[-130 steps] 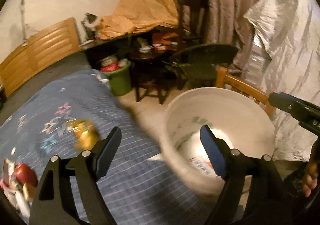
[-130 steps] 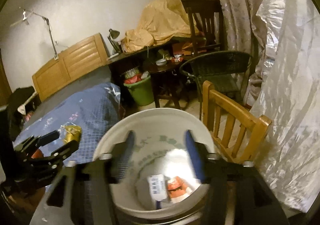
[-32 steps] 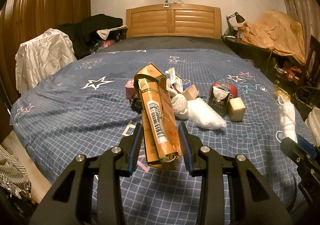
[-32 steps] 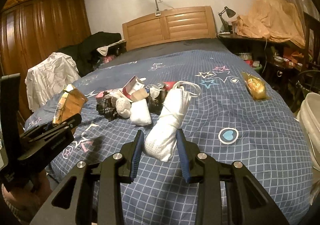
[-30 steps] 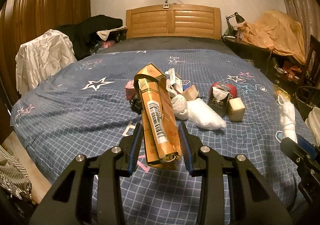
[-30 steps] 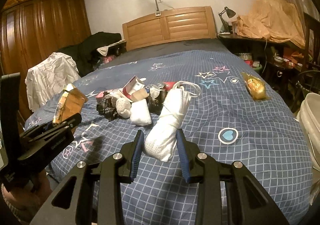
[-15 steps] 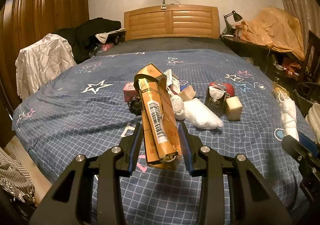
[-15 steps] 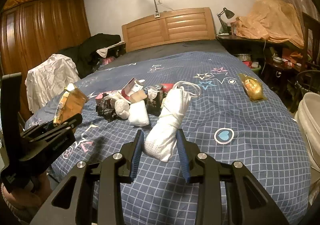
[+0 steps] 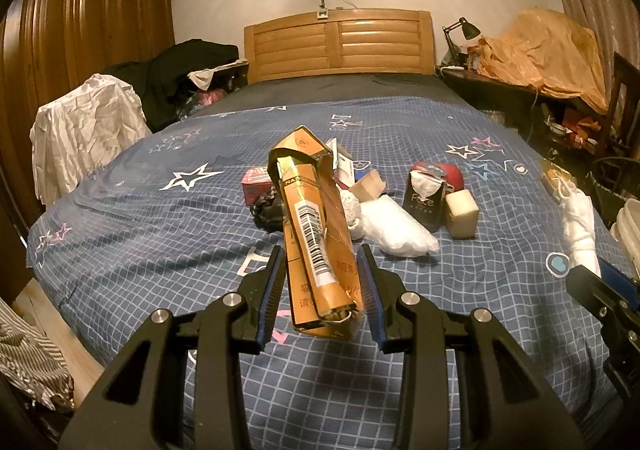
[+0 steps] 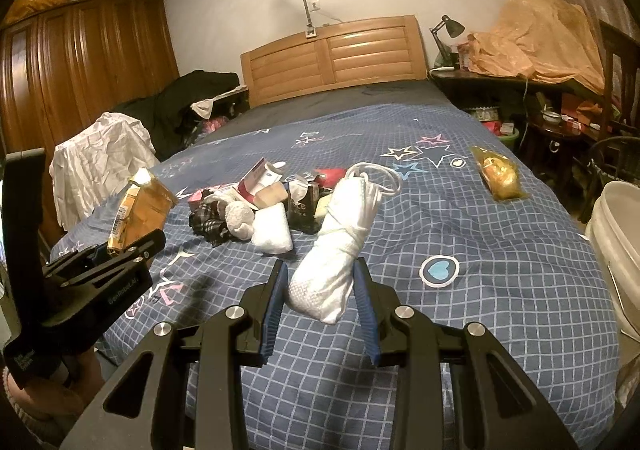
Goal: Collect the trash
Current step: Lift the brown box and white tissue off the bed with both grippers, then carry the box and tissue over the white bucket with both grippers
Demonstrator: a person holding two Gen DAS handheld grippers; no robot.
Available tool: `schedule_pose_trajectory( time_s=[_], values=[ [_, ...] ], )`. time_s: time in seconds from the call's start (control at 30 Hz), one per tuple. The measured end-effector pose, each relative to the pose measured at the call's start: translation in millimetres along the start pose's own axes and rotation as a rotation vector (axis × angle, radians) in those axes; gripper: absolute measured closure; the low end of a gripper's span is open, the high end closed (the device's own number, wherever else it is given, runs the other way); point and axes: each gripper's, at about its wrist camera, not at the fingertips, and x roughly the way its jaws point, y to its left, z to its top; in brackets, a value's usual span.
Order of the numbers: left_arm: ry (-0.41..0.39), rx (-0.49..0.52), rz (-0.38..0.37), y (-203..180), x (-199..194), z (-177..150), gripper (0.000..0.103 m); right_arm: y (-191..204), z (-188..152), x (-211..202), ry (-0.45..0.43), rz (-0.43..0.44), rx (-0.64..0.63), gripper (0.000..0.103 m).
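Observation:
My left gripper (image 9: pixel 320 290) is shut on a torn golden carton (image 9: pixel 314 234) and holds it above the blue checked bedspread (image 9: pixel 160 234); the carton also shows in the right wrist view (image 10: pixel 140 210). My right gripper (image 10: pixel 320 298) is shut on a white tied bundle (image 10: pixel 340 246) with a cord loop, held above the bedspread (image 10: pixel 500 290). A pile of trash (image 9: pixel 392 202) lies mid-bed: a black tissue pack, a red ball, a foam block, a white plastic wad. A yellow wrapper (image 10: pixel 498 172) lies at the bed's right side.
A white bucket (image 10: pixel 616 234) stands at the bed's right edge. A wooden headboard (image 9: pixel 340 44) is at the far end, a wardrobe (image 10: pixel 80 66) on the left, a cluttered desk (image 10: pixel 540 66) and chairs on the right. Clothes lie piled at the left.
Both grippers have drawn back slightly and risen with their loads since a second ago. Earlier still, both were open over the white bucket.

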Motion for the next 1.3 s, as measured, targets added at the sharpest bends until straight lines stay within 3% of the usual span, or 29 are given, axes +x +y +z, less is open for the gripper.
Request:
schedule_pose_trajectory(
  time_s=[0.8,1.03,1.3],
  values=[
    [-0.024,0.076,-0.030,-36,-6,12,0.068,-33,5,-23,-0.053,-0.051,0.053,0.068],
    [-0.049,0.132,-0.081,-75,-10,25,0.067,-68,12,-43,-0.097,-0.112,0.091,0.068],
    [-0.076,0.227,-0.179,-144,-16,38,0.067,-132,17,-74,-0.149,-0.224,0.162,0.068]
  ],
)
